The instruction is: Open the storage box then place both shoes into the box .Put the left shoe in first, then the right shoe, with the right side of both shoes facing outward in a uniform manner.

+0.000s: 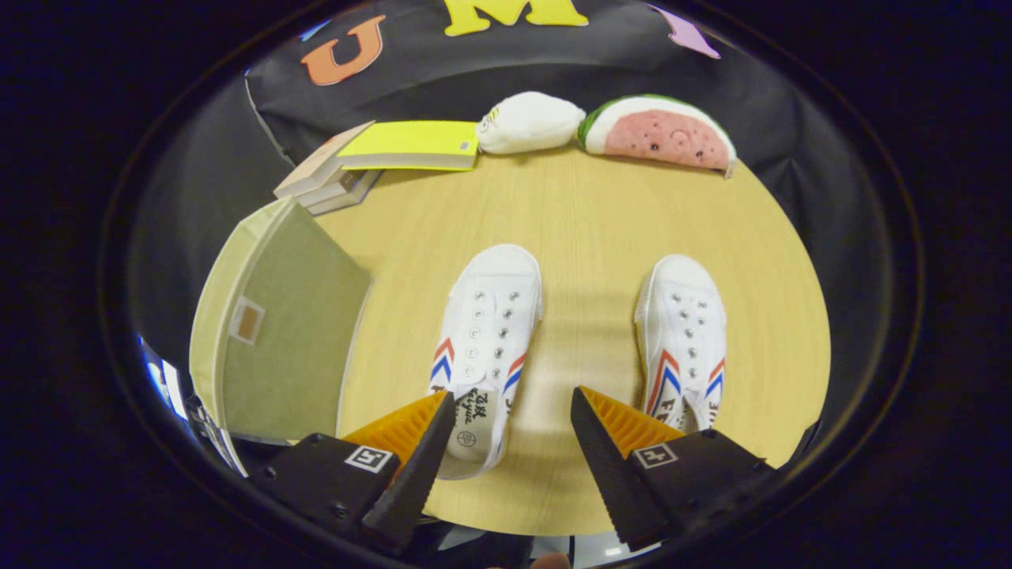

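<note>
On the pale wooden round table [601,221], the gripper [512,411] hovers with fingers spread wide, gripping nothing. Just ahead lies the left white canvas shoe [484,332], heel nearest the left finger, long axis running straight away; its white canvas partner [685,332] sits beyond the right finger. Off left, the olive fabric storage box [277,332] looks closed (lid first, I'd judge).

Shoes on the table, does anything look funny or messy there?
Nothing stands out. Both white shoes sit upright, toes pointing away, unspilled. The green storage box beside them is shut. The open gripper hovers, holding nothing.
</note>
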`<act>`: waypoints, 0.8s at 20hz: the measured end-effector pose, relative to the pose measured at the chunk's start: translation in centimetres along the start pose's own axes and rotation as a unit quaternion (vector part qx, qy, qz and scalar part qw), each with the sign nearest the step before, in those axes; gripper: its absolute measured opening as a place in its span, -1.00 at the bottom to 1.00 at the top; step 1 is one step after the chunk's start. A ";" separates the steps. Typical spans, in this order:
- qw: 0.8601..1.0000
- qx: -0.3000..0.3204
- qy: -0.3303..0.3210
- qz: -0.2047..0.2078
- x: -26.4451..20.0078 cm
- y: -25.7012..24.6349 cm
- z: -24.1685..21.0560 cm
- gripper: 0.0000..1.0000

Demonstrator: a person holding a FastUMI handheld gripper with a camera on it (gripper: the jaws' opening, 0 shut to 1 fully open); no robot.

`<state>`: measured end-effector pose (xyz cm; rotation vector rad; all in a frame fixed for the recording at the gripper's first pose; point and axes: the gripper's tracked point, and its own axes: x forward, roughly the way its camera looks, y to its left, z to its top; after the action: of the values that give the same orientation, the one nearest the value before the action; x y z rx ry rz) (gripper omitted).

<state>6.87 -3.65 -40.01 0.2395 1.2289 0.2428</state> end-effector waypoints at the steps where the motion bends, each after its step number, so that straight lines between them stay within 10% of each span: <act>1: 1.000 0.001 0.022 0.006 0.9 -0.1 -0.4 0.88; 6: 0.997 0.010 0.064 0.029 2.7 0.3 -0.6 0.59; 16: 0.991 0.046 0.101 0.078 3.0 1.3 -1.0 -0.87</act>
<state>6.85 -1.41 -42.63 0.4003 1.4260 0.3530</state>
